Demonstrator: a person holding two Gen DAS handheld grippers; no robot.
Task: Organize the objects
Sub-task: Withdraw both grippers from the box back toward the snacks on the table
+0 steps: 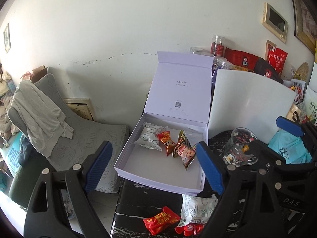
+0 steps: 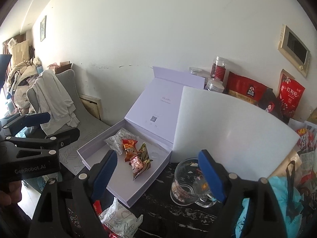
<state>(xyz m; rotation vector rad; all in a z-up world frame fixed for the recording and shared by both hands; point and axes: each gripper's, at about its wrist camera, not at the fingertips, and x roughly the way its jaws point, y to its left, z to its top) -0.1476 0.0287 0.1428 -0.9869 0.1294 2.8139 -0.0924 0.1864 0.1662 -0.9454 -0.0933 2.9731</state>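
Both tongs hang tilted downward above the black marbled counter (image 1: pixel 138 208), the left tongs (image 1: pixel 153 166) and the right tongs (image 2: pixel 158 176) each spread wide with nothing between the blue pads. Left ones sit over the near rim of the open white box (image 1: pixel 158 180), where a white pouch (image 1: pixel 149 136) and two foil snack packets (image 1: pixel 178 148) lie together, while the right ones point between that box and the glass mug (image 2: pixel 188 184). More snacks, a red packet (image 1: pixel 160 220) and a white printed pouch (image 2: pixel 120 218), lie on the counter just in front of the box.
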